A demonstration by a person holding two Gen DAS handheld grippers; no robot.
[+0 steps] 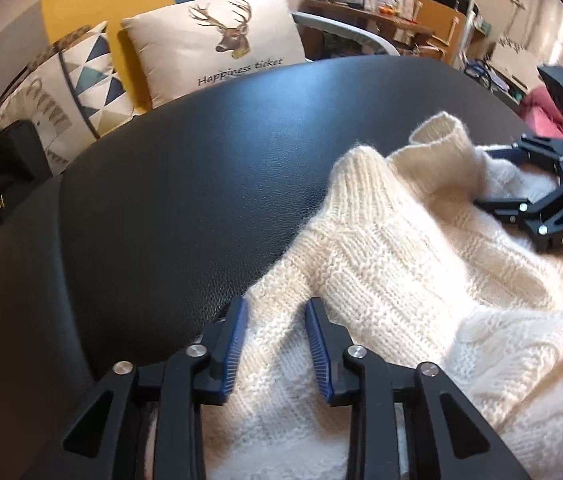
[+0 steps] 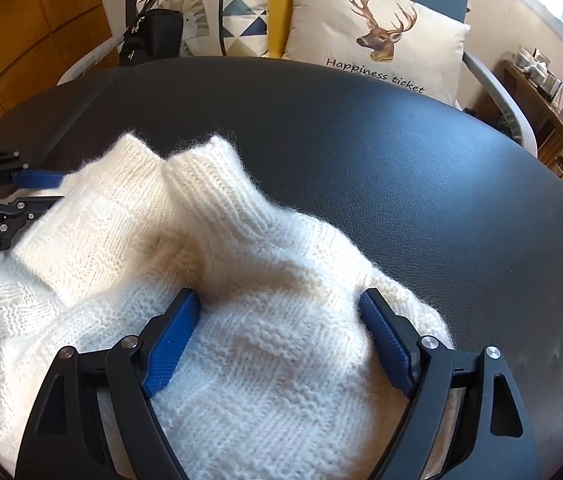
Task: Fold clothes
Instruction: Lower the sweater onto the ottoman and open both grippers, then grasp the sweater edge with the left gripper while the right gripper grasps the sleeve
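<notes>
Handling: your sweater (image 2: 265, 280) looks soft, thick and floppy; expect it to sag and bunch anywhere you do not support it. The fuzzy yarn should grip the ribbed blue pads (image 2: 171, 346) well, so slipping is unlikely, but pulling hard may stretch the knit.
Where to grip: take a doubled edge or the ribbed cuffs rather than a single loose layer, and pinch deep enough that the bulk sits between the pads.
Look: cream-white chunky knit with block and cable textures; two ribbed cuffs (image 2: 217, 160) stand up ahead of your right gripper (image 2: 279, 304), and the body is crumpled in folds.
Place: it lies on the black table (image 2: 401, 152), directly under and ahead of both tools, spreading from your left gripper (image 1: 277, 308) across to the right one.
Left gripper: jaws narrow but with a gap; knit lies between the pads, and you cannot tell from either view whether they actually pinch it.
Right gripper: jaws spread wide, straddling a hump of knit without pressing it.
Beyond the table: a deer cushion (image 2: 377, 36) and a dark bag (image 2: 149, 36) sit past the far edge, clear of your work.
</notes>
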